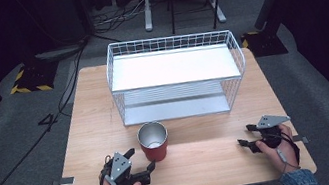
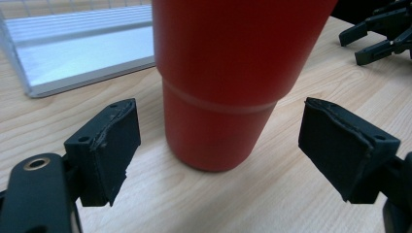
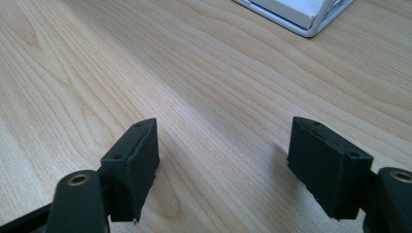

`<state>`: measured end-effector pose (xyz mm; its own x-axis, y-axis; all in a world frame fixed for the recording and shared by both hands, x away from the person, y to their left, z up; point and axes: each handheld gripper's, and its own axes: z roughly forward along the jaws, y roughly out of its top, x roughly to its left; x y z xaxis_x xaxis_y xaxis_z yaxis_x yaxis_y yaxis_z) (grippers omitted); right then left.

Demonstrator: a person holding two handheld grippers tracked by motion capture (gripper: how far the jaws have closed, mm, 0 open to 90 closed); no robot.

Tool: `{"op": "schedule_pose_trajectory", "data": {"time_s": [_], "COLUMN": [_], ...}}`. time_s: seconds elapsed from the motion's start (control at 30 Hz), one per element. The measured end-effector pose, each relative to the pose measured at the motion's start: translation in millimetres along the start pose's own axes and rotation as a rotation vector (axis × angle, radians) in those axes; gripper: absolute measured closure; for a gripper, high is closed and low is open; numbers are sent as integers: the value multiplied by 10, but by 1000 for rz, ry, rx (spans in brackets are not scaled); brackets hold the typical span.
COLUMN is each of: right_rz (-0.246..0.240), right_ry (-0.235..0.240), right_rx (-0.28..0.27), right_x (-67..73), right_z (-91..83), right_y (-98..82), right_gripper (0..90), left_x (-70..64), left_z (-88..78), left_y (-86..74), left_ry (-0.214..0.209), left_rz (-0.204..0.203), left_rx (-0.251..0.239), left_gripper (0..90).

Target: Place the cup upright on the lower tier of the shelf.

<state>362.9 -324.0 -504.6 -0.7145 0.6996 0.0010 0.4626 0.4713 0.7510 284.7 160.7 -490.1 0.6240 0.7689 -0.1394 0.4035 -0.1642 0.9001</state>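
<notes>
A red metal cup [image 1: 153, 142] with a shiny silver inside stands upright on the wooden table [image 1: 92, 125], just in front of the wire shelf. My left gripper [image 1: 140, 159] is open at the cup's near left side. In the left gripper view the cup [image 2: 228, 82] rises just beyond the two spread jaws, untouched, with my left gripper [image 2: 233, 150] low over the wood. My right gripper [image 1: 244, 137] rests open near the table's front right; its jaws [image 3: 228, 170] hold nothing above bare wood.
A white wire shelf rack [image 1: 175, 73] with two tiers stands at the middle back of the table; its lower tray [image 2: 82, 48] lies behind the cup. Its corner [image 3: 311, 19] is far ahead of the right gripper. Cables and stands sit on the floor beyond.
</notes>
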Motion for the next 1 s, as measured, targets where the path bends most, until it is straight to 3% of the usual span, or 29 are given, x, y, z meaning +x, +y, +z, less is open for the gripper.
{"op": "schedule_pose_trajectory", "data": {"time_s": [0.37, 0.57, 0.8, 1.0], "right_rz": [2, 1, 2, 1], "right_ry": [2, 3, 2, 1], "right_rx": [-1, 0, 1, 0], "right_x": [-6, -16, -15, -15], "right_z": [-1, -2, -3, -2], "right_y": [-1, -1, -1, -1], "right_gripper": [275, 274, 274, 274], "left_x": [8, 14, 18, -8], "left_z": [257, 364, 458, 509], "left_y": [76, 99, 106, 127], "left_ry": [-37, -26, -23, 7], "left_rz": [38, 49, 29, 41], "left_rx": [44, 50, 40, 58], "left_gripper": [157, 148, 125, 131]}}
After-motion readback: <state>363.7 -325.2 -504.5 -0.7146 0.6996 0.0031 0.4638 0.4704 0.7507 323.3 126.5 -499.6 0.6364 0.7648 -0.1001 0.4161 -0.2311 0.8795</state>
